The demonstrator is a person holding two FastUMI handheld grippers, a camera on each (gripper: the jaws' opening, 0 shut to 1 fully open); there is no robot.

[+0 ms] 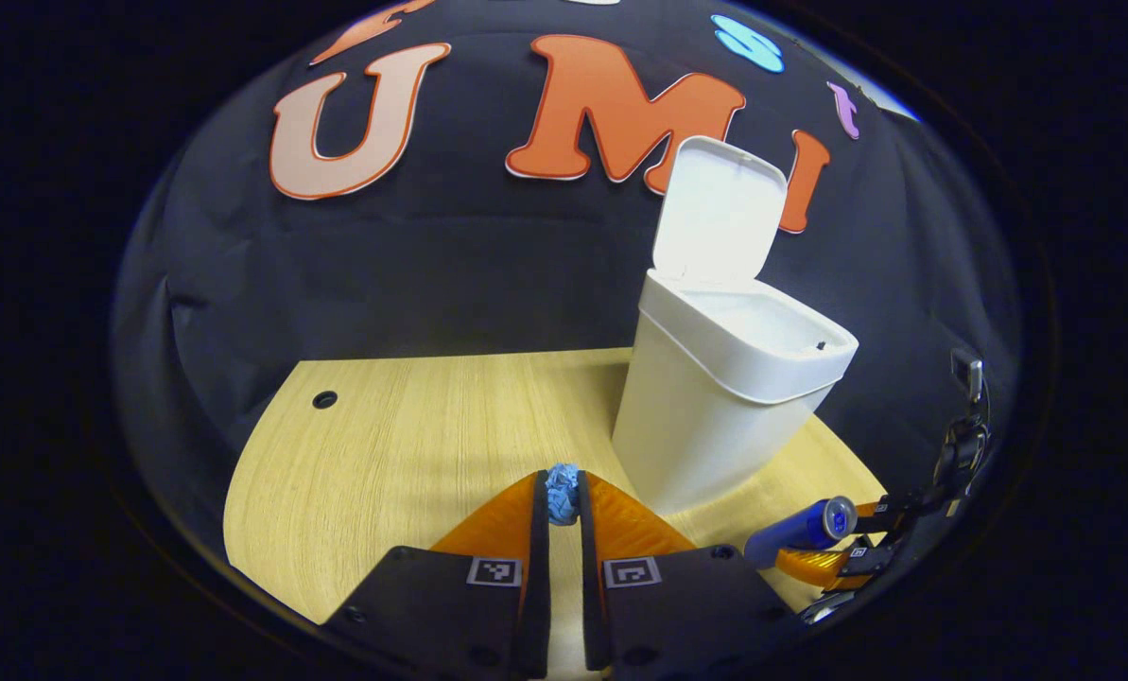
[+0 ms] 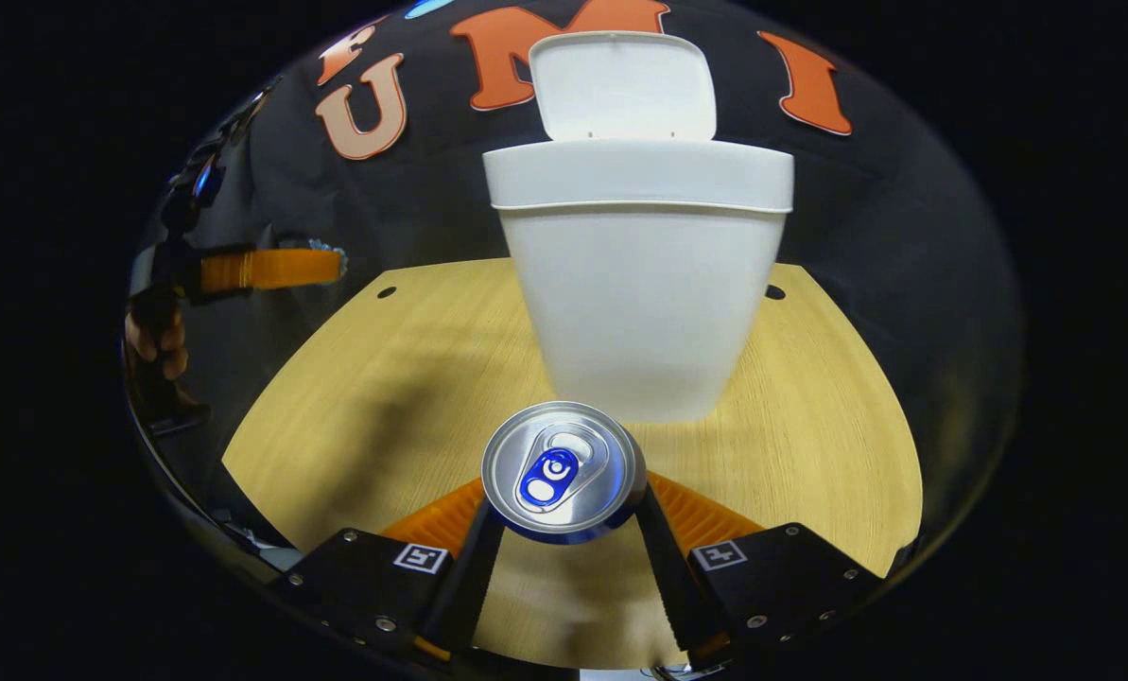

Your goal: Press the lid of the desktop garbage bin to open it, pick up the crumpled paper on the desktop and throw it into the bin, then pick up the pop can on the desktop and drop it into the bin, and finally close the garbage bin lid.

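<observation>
The white plastic desktop garbage bin (image 1: pixel 715 416) stands on the pale wood-grain tabletop (image 1: pixel 384 454), its flat white lid (image 1: pixel 720 213) tipped up at the back, the mouth open. In the left gripper view the bin sits at about two o'clock from the left gripper (image 1: pixel 562 501), whose fingers are clamped together on the small crumpled blue paper ball (image 1: pixel 562 492). Toward four o'clock, near the bin's base, the right gripper (image 1: pixel 824 549) carries the blue aluminium pop can (image 1: pixel 800 534). In the right gripper view the right gripper (image 2: pixel 564 511) squeezes the can (image 2: pixel 561 471) from both sides, silver top facing the camera, bin (image 2: pixel 639 303) at twelve o'clock. The left gripper (image 2: pixel 322 265) hangs at ten o'clock, a hand (image 2: pixel 157 345) behind it.
</observation>
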